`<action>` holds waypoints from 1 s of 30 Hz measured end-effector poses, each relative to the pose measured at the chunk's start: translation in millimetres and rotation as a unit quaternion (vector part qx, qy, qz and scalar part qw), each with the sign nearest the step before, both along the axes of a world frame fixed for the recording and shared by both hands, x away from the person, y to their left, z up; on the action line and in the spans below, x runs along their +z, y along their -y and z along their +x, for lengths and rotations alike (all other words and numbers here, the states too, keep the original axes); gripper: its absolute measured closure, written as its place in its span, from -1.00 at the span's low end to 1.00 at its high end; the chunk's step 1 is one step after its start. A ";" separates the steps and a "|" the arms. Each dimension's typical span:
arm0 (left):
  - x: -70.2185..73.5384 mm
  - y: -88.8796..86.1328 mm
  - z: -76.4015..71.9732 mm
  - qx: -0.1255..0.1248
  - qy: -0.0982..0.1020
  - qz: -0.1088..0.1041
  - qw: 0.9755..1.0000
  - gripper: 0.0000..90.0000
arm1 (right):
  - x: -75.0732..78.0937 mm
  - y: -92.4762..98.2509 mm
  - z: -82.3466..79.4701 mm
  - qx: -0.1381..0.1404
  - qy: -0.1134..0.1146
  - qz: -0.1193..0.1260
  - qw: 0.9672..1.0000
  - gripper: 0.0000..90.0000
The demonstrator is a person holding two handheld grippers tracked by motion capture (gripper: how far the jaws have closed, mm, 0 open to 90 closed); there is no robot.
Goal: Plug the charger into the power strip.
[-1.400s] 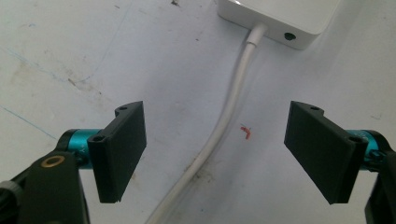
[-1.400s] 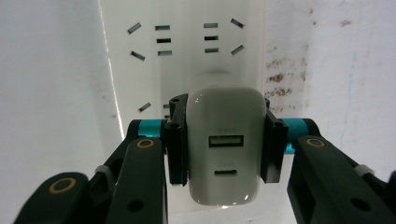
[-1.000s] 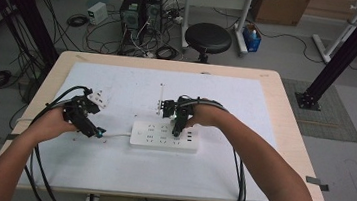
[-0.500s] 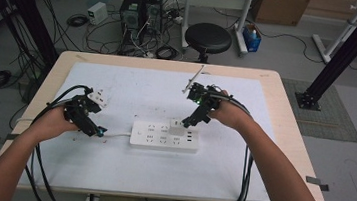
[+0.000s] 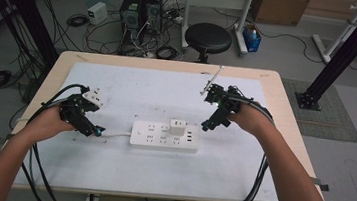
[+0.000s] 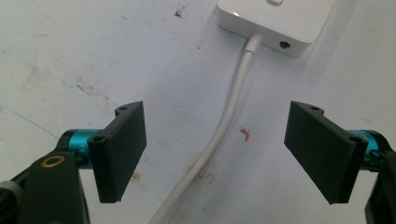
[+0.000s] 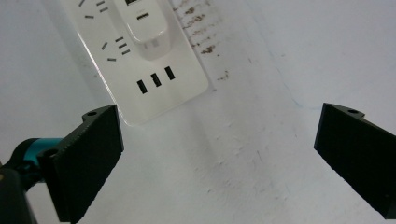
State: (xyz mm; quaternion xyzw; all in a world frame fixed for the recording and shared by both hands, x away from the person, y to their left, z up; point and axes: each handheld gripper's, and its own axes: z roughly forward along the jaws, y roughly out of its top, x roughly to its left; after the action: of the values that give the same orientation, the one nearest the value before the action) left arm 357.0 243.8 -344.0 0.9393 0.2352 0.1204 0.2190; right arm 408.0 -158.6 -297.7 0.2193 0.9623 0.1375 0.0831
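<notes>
White rectangular plastic power strip (image 5: 165, 135) lies flat mid-table on the white table cover (image 5: 167, 92), small white cube charger (image 5: 177, 128) plugged into its top. Right gripper (image 5: 211, 122) sits up and to the right of the strip, its jaws just been opening, now wide apart with nothing between. Left gripper (image 5: 94, 131) is low at the strip's left end, jaws apart either side of the white round cord (image 6: 227, 123), pads not touching it.

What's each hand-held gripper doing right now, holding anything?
Left hand-held gripper: open, straddling the power strip's cord.
Right hand-held gripper: just opened, empty.
</notes>
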 end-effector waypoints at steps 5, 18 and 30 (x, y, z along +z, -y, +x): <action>5.8 2.3 -1.4 -0.001 0.008 -0.004 1.000 -0.54 | 6.1 16.2 -10.7 -0.021 0.002 0.007 1.000 -0.98; 11.4 4.3 -0.6 0.015 0.024 -0.017 0.999 -0.53 | -3.5 78.6 -45.9 -0.108 0.004 0.028 0.994 -0.98; 14.2 3.8 -1.1 0.026 0.029 -0.027 0.999 -0.53 | -11.7 94.4 -56.0 -0.123 0.012 0.060 0.990 -0.98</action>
State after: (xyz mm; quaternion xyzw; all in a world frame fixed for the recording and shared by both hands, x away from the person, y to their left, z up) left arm 355.9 240.0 -329.7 0.9229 0.2561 0.1466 0.2474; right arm 352.0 -253.0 -309.4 0.3393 0.9169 0.1863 0.0975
